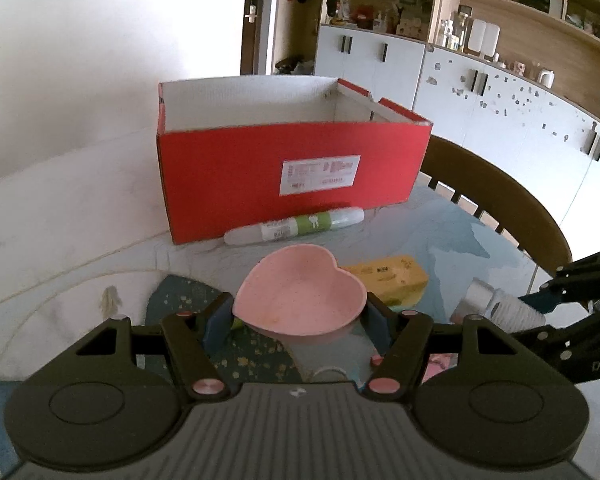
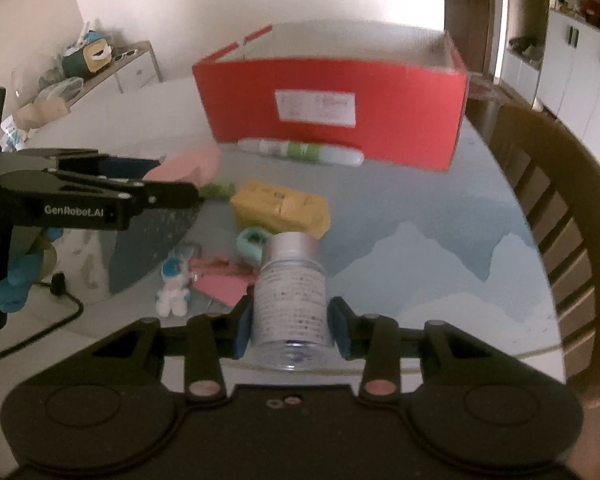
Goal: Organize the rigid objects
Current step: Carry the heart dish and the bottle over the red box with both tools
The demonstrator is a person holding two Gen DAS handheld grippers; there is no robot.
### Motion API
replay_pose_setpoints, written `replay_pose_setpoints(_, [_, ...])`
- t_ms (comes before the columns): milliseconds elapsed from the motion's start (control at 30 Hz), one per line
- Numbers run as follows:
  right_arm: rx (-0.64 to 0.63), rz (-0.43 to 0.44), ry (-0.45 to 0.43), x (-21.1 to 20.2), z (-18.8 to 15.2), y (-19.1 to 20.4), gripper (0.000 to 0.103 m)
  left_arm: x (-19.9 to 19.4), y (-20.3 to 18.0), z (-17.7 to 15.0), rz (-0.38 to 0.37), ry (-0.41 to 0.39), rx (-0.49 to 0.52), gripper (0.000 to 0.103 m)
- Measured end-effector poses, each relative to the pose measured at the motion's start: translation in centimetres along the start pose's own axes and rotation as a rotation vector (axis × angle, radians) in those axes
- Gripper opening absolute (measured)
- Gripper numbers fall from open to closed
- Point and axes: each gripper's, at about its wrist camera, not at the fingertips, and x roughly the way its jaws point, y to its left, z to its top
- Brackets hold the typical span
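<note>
In the left wrist view the left gripper (image 1: 300, 314) sits at six o'clock with its blue-padded fingers (image 1: 216, 320) closed narrowly on the pink heart-shaped bowl (image 1: 300, 296), one pad against each side wall; the bowl appears lifted clear of the table (image 1: 72, 216); I judge it light, stiff plastic, smooth enough to slip, so a hold low on opposite walls suits it better than a pinch on the rim.

In the right wrist view the right gripper (image 2: 290, 326) at six o'clock holds the clear bottle (image 2: 290, 292) with the silver cap, lying along the fingers, cap pointing to twelve o'clock; the pads press its labelled body on both sides; it looks rigid and slick, possibly heavier than the bowl, and a grip at mid-body seems the safest.

Just beyond, toward eleven o'clock of the bottle, lie a small astronaut figure (image 2: 174, 284), pink paper pieces (image 2: 222, 286) and a teal ring (image 2: 252, 242); next out, at twelve o'clock, the yellow box (image 2: 280, 208), probably light card that would dent under a hard squeeze.

Farther, the white tube with a green label (image 1: 296, 226) lies touching or just beside the foot of the red cardboard box (image 1: 292, 168); round and smooth, it would likely roll, so take it across its middle.

The red box stands open at twelve o'clock, the likely destination; a wooden chair (image 1: 500, 200) curves at two o'clock.
</note>
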Motion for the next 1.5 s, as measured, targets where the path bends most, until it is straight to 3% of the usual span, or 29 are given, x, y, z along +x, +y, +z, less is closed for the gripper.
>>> replay_pose_setpoints(533, [-0.049, -0.08, -0.176, -4.7, 8.3, -1.8, 0.04, -3.5, -1.5, 7.8, 0.045, -0.083, 0.051, 0.068])
replay_pose_setpoints(800, [-0.058, -0.143, -0.214, -4.3, 13.3, -3.6, 0.04, -4.0, -2.5, 12.5, 0.1, -0.118, 0.098, 0.068])
replay_pose_setpoints(1167, [-0.095, -0.184, -0.197, -0.4, 17.7, -4.2, 0.04, 1.0, -2.0, 17.3, 0.163, -0.086, 0.103, 0.069])
replay_pose_setpoints(1500, [-0.081, -0.211, -0.144, 4.7, 19.3, -5.1, 0.04, 7.0, -0.2, 19.7, 0.193, -0.024, 0.067, 0.069])
